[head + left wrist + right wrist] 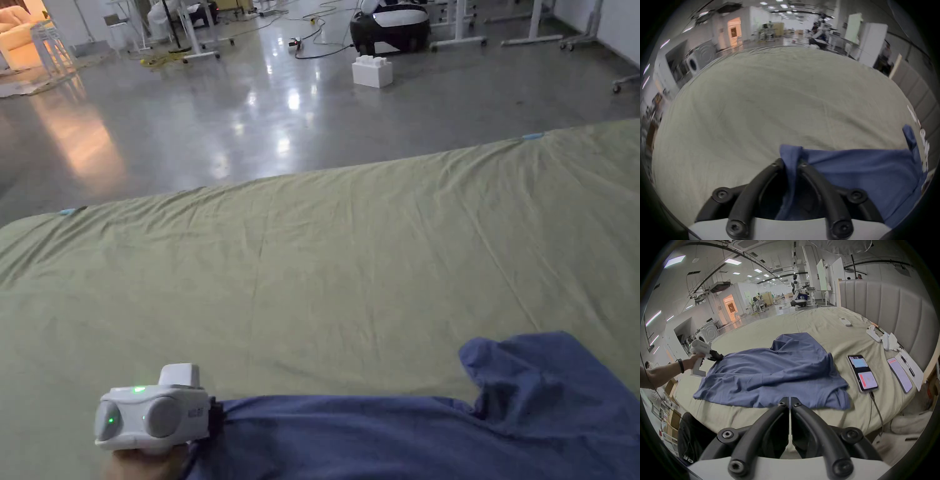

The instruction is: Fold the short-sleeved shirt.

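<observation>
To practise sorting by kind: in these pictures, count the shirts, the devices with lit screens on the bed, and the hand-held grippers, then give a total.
Shirts: 1, the blue shirt
Devices with lit screens: 2
Hand-held grippers: 2, the left hand-held gripper and the right hand-held gripper
Total: 5

shirt [769, 369] is spread on the bed [826, 331] | left gripper [790, 164] is placed at the shirt's left edge | phone [862, 373] is laid just right of the shirt | headboard [883, 308] is set behind the phone
</observation>
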Tool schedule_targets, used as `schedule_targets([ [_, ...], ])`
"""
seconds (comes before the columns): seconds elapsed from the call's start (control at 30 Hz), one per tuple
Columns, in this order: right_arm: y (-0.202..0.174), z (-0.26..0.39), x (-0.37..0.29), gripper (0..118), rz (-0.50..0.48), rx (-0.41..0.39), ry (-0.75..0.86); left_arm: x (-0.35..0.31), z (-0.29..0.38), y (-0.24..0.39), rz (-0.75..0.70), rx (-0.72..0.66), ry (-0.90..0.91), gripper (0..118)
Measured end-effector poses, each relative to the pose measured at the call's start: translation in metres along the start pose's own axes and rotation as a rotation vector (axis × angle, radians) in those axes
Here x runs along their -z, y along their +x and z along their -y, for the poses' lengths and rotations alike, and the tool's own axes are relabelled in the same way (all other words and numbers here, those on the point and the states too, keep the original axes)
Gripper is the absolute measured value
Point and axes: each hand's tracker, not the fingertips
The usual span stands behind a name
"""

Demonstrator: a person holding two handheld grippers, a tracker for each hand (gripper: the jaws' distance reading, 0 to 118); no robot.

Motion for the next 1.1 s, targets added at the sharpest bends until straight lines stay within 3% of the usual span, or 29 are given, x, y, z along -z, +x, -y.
schedule_targets([
  [0.1, 0.015, -0.045, 0.044, 3, 0.01, -0.044, -0.008, 0.014, -0.003, 0.006, -0.011, 0.001, -0.036, 9],
  [0.17, 0.035, -0.083, 0.081, 6, 0.016, -0.002, -0.01, 0.01, -0.01, 0.002, -0.001, 0.003, -0.07, 9],
  [0.2, 0.047, -0.102, 0.104, 28, -0.008, 0.053, -0.044, 0.011, -0.012, 0.001, 0.005, 0.014, -0.084, 9],
  [0.27, 0.065, -0.136, 0.143, 85, 0.021, 0.092, -0.098, 0.012, -0.014, 0.001, 0.009, 0.017, -0.097, 9],
  [0.3, 0.072, -0.149, 0.164, 95, 0.039, 0.078, -0.155, 0.006, -0.013, 0.004, 0.009, 0.015, -0.1, 9],
  [0.43, 0.097, -0.174, 0.242, 89, 0.155, 0.114, -0.269, 0.002, -0.007, 0.012, -0.013, 0.044, -0.091, 9],
  [0.6, 0.101, -0.17, 0.292, 86, 0.278, 0.021, -0.437, 0.0, -0.009, 0.015, -0.019, 0.04, -0.099, 8],
  [0.67, 0.094, -0.158, 0.299, 64, 0.238, -0.075, -0.49, 0.0, -0.007, 0.017, -0.024, 0.056, -0.095, 8],
  [0.73, 0.086, -0.156, 0.295, 56, 0.268, -0.122, -0.425, 0.0, -0.004, 0.018, -0.033, 0.076, -0.081, 8],
  [0.77, 0.088, -0.157, 0.295, 49, 0.249, -0.091, -0.434, -0.001, -0.002, 0.019, -0.037, 0.084, -0.071, 8],
  [0.87, 0.09, -0.16, 0.294, 8, 0.208, -0.049, -0.423, -0.004, -0.002, 0.015, -0.036, 0.094, -0.055, 8],
  [0.9, 0.092, -0.16, 0.29, 0, 0.167, -0.009, -0.417, -0.009, -0.002, 0.012, -0.024, 0.093, -0.041, 7],
  [0.97, 0.091, -0.159, 0.272, 0, 0.149, 0.051, -0.337, -0.025, 0.006, -0.007, -0.002, 0.046, 0.079, 7],
  [1.1, 0.076, -0.151, 0.196, 0, 0.047, 0.06, -0.178, -0.107, 0.031, -0.039, 0.177, -0.061, 0.216, 7],
])
